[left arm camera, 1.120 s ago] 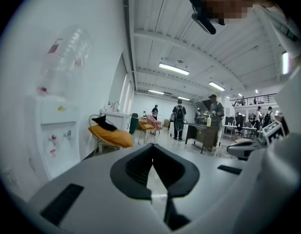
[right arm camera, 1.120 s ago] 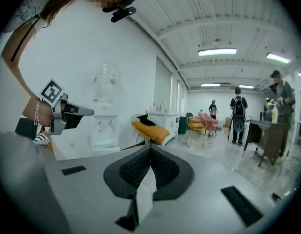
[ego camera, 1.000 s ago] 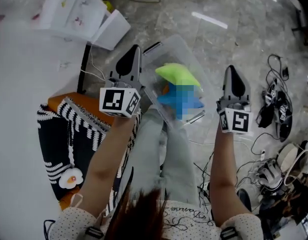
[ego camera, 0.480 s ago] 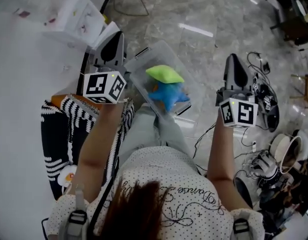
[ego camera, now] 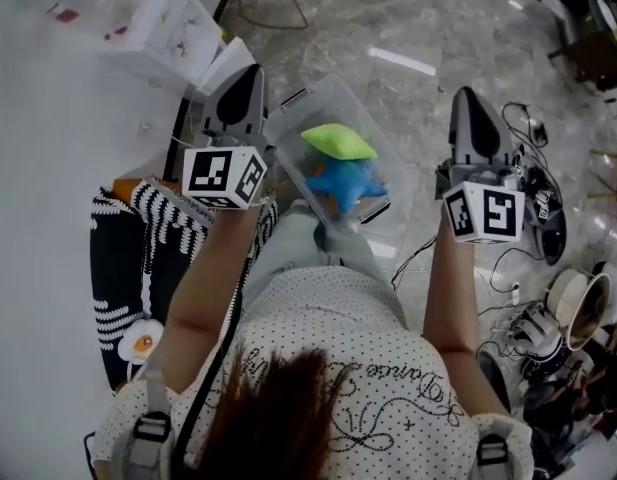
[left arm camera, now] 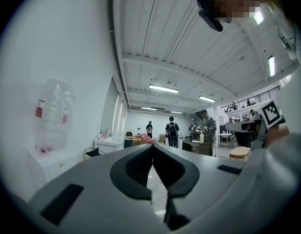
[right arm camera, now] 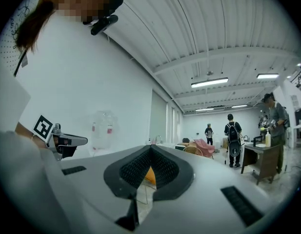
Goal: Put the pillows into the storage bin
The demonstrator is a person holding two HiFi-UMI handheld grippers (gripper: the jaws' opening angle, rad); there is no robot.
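Observation:
A clear plastic storage bin [ego camera: 288,125] stands on the floor in front of the person's legs. In it lie a lime-green pillow [ego camera: 338,141] and a blue star-shaped pillow [ego camera: 346,182]. My left gripper [ego camera: 250,78] is held level over the bin's left side, shut and empty. Over the bin's right side, my right gripper [ego camera: 468,100] is likewise shut with nothing in it. In the left gripper view the left gripper [left arm camera: 152,148] points across the room with its jaws closed together. The right gripper [right arm camera: 150,150] does the same in its own view.
A black-and-white patterned cushion [ego camera: 123,268] with a fried-egg plush [ego camera: 141,346] lies at the left on something orange. White boxes [ego camera: 173,33] stand at the back left. Cables and shoes [ego camera: 533,223] clutter the floor at the right. People [left arm camera: 171,129] stand far off.
Both grippers have risen, still shut and empty, and the person has straightened up, so the bin now lies further below. The pillows in the bin have not moved.

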